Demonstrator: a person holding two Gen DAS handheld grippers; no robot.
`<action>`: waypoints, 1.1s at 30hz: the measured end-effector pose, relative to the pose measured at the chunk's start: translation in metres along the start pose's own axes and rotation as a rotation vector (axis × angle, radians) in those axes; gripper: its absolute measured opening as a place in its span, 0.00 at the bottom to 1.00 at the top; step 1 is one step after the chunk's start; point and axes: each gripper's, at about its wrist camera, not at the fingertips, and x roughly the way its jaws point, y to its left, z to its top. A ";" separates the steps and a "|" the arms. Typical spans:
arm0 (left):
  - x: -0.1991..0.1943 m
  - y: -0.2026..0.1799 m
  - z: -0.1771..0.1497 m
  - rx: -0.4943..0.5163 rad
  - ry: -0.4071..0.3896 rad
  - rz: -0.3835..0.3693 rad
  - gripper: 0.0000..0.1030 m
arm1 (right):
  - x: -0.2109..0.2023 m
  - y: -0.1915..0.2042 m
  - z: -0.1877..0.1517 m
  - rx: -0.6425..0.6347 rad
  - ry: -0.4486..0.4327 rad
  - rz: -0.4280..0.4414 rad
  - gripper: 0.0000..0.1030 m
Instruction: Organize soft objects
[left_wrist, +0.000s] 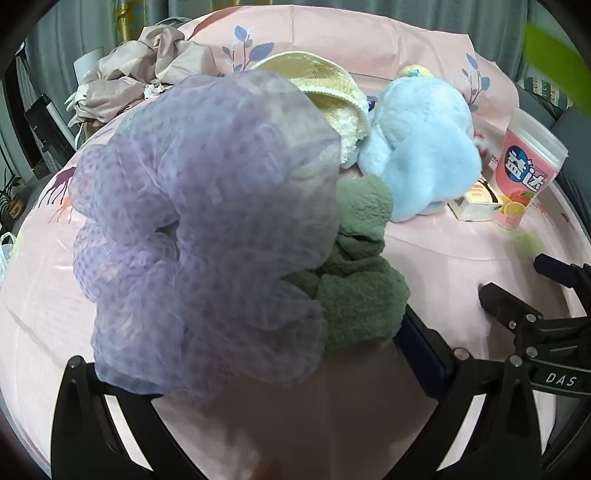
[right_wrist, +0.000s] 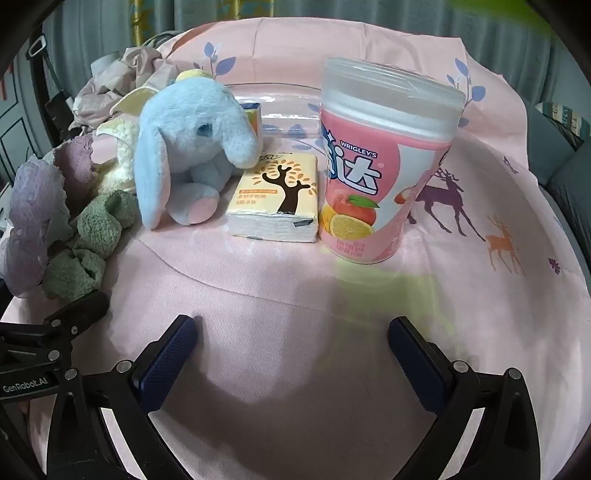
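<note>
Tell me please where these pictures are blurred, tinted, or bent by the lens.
Left wrist view: the purple scrunchie sits so near the lens that it looks soft; a green blur crosses the top right corner. Right wrist view: a greenish tint lies on the pink cloth before the gum bottle; edges curve in both.
</note>
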 end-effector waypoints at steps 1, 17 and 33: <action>0.000 0.000 0.000 -0.003 0.000 -0.003 0.99 | 0.000 0.000 0.000 0.000 0.001 -0.001 1.00; 0.000 -0.004 0.002 -0.004 -0.006 -0.004 0.99 | 0.000 0.000 0.000 0.000 0.000 0.000 1.00; 0.000 -0.004 0.002 -0.005 -0.009 -0.006 0.99 | 0.000 0.000 0.000 0.000 0.000 0.000 1.00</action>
